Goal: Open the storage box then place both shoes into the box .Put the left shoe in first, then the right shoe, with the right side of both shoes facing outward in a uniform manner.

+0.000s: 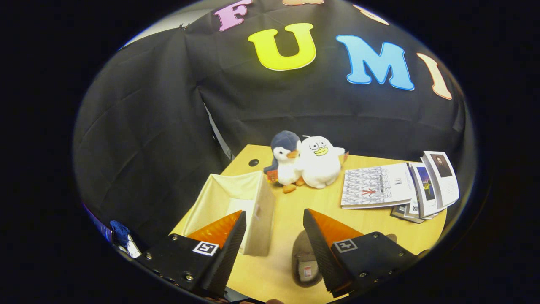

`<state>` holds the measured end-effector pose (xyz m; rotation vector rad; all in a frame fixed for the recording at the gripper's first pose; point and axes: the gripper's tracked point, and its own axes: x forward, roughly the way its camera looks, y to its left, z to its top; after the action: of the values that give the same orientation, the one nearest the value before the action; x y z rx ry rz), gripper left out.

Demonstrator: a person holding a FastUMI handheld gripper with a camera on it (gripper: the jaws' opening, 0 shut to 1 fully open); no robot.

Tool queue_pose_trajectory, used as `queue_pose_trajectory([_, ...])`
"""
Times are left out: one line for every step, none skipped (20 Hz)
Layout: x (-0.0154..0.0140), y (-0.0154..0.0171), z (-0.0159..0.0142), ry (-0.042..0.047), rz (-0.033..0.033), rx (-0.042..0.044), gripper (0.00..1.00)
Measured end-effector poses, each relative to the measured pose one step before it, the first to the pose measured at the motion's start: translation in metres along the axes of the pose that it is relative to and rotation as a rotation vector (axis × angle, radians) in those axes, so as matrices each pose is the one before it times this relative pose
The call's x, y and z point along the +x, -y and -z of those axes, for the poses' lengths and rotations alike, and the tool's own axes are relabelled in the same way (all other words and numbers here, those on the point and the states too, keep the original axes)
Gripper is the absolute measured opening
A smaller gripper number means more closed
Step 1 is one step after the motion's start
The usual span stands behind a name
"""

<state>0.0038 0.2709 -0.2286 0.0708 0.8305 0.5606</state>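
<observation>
The tongs [274, 219] are held above the table [287, 211], spread wide apart, with nothing gripped between them. A cream fabric storage box [230, 198] is seen standing open on the table's left part, its top uncovered and its interior visible; the left finger [230, 245] overlaps its near corner in the view. One grey shoe [304, 264] is seen lying on the table below the tongs, close against the inner side of the right finger [320, 249] and partly hidden by it; its opening faces up and a small label is visible on the insole. Whether it is the left or right shoe cannot be told. Beyond the tongs, two plush toys are set side by side and touching: a dark blue penguin [284, 158] and a white duck-like figure [320, 162]. To the right of them, a booklet [375, 185] and several overlapping cards [430, 183] are laid flat near the table's right edge.
</observation>
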Motion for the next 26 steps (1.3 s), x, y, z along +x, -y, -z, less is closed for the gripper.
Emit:
queue_pose_trajectory([0.00199, 0.01029, 0.00989, -0.01336, 0.00865, 0.00918, 0.84])
queue_pose_trajectory([0.00076, 0.01098, 0.01037, -0.01393, 0.01115, 0.00670, 0.84])
queue_pose_trajectory([0.00257, 0.01063, 0.00934, -0.01708, 0.01450, 0.00112, 0.84])
queue_pose_trajectory([0.00258, 0.00928, 0.01120, -0.01561, 0.01185, -0.00518, 0.84])
queue_pose_trajectory([0.00318, 0.00884, 0.01025, -0.01960, 0.01343, -0.01029, 0.84])
queue_pose_trajectory([0.00312, 0.00813, 0.01130, -0.02110, 0.01334, -0.01343, 0.84])
queue_pose_trajectory([0.00265, 0.00635, 0.01095, -0.02516, 0.00886, -0.00876, 0.84])
queue_pose_trajectory([0.00454, 0.00621, 0.01263, -0.02578, 0.00846, -0.00222, 0.84])
queue_pose_trajectory([0.00406, 0.00595, 0.01080, -0.02500, 0.01167, -0.00651, 0.84])
queue_pose_trajectory([0.00444, 0.00512, 0.01136, -0.02704, 0.00413, -0.00316, 0.84])
queue_pose_trajectory([0.00510, 0.00239, 0.00993, -0.02787, -0.00044, 0.00180, 0.84])
queue_pose_trajectory([0.00504, 0.00244, 0.01042, -0.02614, -0.00115, 0.00371, 0.84])
queue_pose_trajectory([0.00494, 0.00319, 0.00797, -0.02648, 0.00755, -0.00276, 0.84])
queue_pose_trajectory([0.00496, 0.00536, 0.00719, -0.02074, 0.01388, -0.01000, 0.84])
queue_pose_trajectory([0.00514, 0.00433, 0.00373, -0.01085, 0.01731, -0.01478, 0.84])
queue_pose_trajectory([0.00665, 0.00283, 0.00661, -0.01984, 0.01194, -0.01227, 0.84])
queue_pose_trajectory([0.00630, 0.00009, 0.00637, -0.02704, -0.00136, -0.00124, 0.84])
queue_pose_trajectory([0.00653, -0.00115, 0.00633, -0.02943, -0.00635, 0.00418, 0.84])
queue_pose_trajectory([0.00707, -0.00161, 0.00404, -0.02031, -0.00516, 0.00124, 0.84])
queue_pose_trajectory([0.00792, 0.00215, 0.00227, -0.01393, 0.00445, -0.00340, 0.84])
queue_pose_trajectory([0.00667, 0.00108, 0.00068, -0.01531, 0.00545, -0.01116, 0.84])
queue_pose_trajectory([0.00704, -0.00039, 0.00101, -0.01579, 0.00444, -0.01121, 0.84])
queue_pose_trajectory([0.00574, 0.00083, -0.00101, -0.00871, 0.00621, -0.00636, 0.84])
queue_pose_trajectory([0.00614, -0.00059, -0.00005, -0.00945, 0.00214, 0.00052, 0.84])
queue_pose_trajectory([0.00598, -0.00116, -0.00160, -0.00738, -0.00306, 0.00169, 0.83])
queue_pose_trajectory([0.00715, 0.00182, -0.00101, -0.00950, 0.00944, 0.00142, 0.82])
